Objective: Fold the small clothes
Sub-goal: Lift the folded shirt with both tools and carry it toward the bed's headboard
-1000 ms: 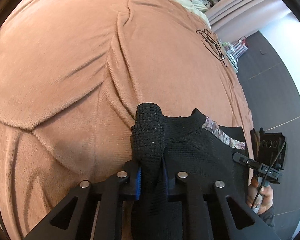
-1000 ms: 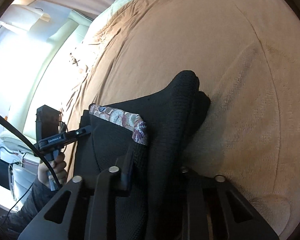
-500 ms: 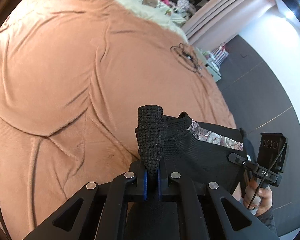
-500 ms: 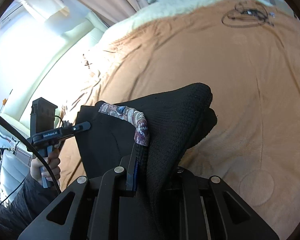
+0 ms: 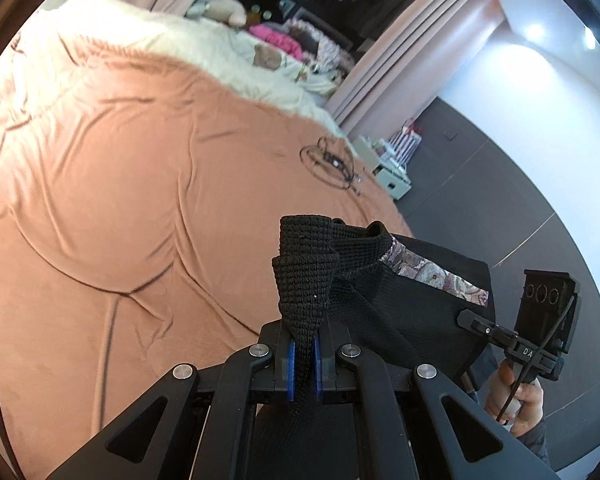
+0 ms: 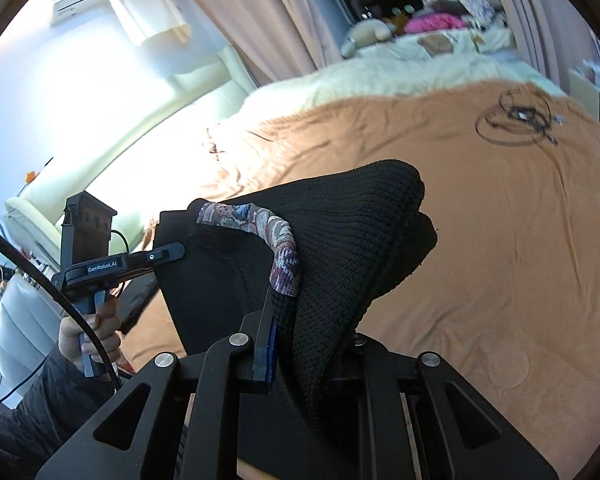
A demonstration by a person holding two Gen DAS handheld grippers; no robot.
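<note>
left gripper (image 5: pixel 304 354): pressed tight together, a bunched fold of the black knit garment (image 5: pixel 400 312) is being pinched between the blue pads (image 5: pixel 291 364)

right gripper (image 6: pixel 312 356): a thick wad of the same garment is being clamped in it; only one blue pad (image 6: pixel 271 354) is showing, the other finger is being covered by the cloth

garment: being held up off the bed between both grippers, with the patterned trim (image 6: pixel 276 236) running along its top edge

blanket (image 5: pixel 120 200): brown and wrinkly, being spread over the bed below the garment

cable (image 5: pixel 328 162): a black coil is lying on the blanket at about 1 o'clock in the left wrist view, well apart from the garment

hand (image 5: pixel 520 396): the right gripper's handle is being gripped at 4 o'clock in the left wrist view

other hand (image 6: pixel 90 332): the left gripper's handle is being gripped at 8 o'clock in the right wrist view
</note>
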